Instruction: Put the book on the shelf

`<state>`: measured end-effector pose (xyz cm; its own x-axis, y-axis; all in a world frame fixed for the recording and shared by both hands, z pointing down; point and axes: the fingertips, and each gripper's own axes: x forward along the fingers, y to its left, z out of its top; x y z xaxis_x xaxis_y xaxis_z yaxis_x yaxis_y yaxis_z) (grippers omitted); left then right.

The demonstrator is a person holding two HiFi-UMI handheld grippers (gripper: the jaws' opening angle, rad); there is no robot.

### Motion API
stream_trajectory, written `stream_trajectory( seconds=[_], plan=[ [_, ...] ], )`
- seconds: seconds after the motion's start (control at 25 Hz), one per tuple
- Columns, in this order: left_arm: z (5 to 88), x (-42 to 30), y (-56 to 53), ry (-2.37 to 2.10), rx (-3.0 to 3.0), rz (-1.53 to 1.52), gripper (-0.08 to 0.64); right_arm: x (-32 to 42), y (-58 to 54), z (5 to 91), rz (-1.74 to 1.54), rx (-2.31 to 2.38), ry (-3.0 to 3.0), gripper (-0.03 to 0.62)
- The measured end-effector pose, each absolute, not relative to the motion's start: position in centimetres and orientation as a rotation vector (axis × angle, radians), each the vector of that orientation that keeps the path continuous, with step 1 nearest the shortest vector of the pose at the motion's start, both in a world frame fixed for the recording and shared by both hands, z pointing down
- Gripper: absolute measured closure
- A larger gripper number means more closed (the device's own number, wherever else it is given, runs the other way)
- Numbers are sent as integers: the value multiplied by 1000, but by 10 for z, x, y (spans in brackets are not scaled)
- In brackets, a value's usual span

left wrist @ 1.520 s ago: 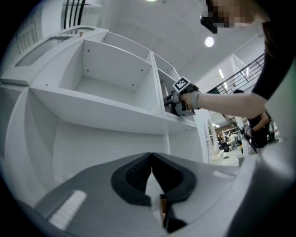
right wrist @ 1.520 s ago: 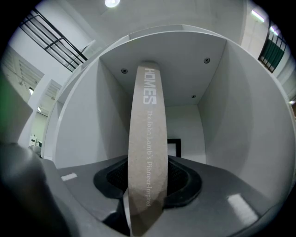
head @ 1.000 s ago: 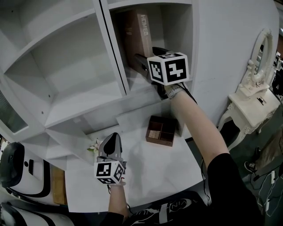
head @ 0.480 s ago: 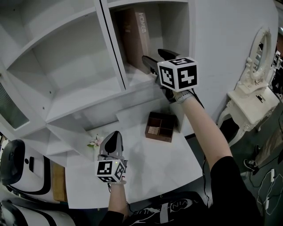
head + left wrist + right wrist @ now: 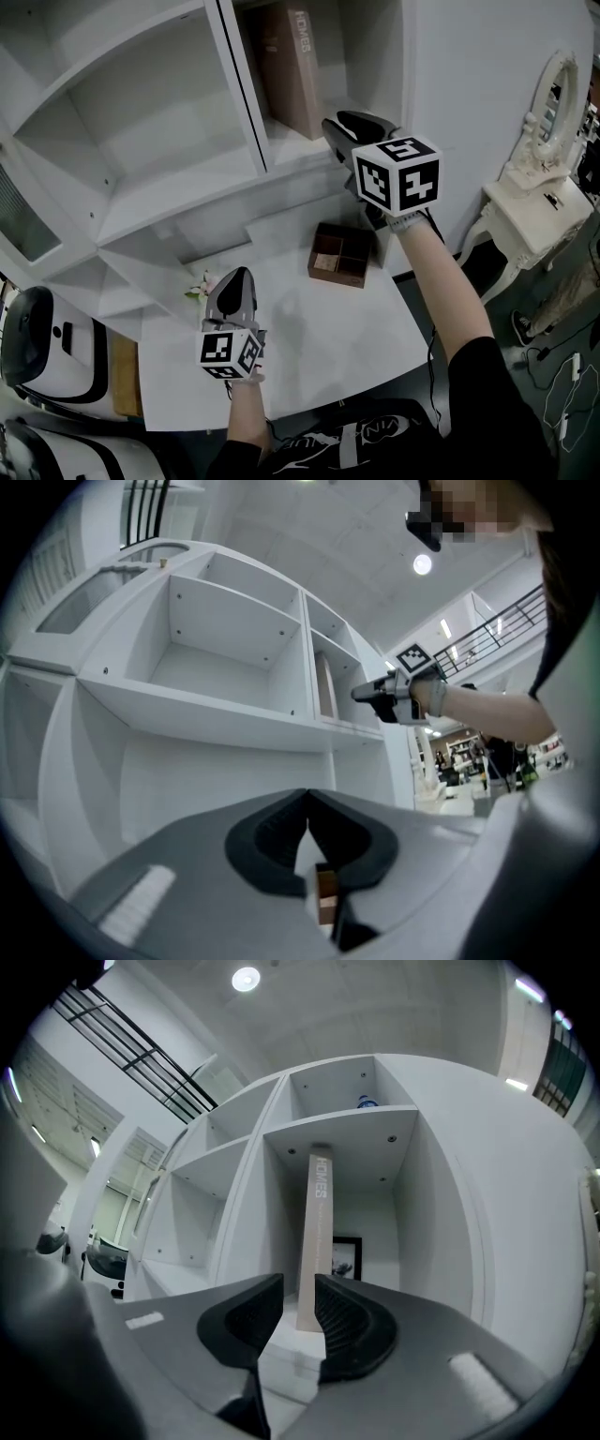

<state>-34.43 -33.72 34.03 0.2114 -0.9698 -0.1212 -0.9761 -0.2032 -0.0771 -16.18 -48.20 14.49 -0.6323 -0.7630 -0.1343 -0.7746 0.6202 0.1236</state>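
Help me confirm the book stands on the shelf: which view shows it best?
Right gripper view: the book stands on end, spine facing, centred. The head view shows it from above, top cropped; the left gripper view shows a distant sliver.

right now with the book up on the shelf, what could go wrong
The book stands on end with open space on its right, so it may tip. The right gripper, jaws closing on nothing, sits close to the shelf edge. A stray nudge could topple the book, perhaps onto the brown box below.
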Motion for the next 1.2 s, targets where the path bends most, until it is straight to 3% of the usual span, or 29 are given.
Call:
stream_trajectory(
  seconds=[0.36,1.2],
  plan=[
    [343,-349,-337,1906,-2327,61,560,-163,-460,188,210,-1229,2826,569],
    [365,-355,-340,1959,-2327,16,560,-163,-422,298,117,-971,2935,586]
  ],
)
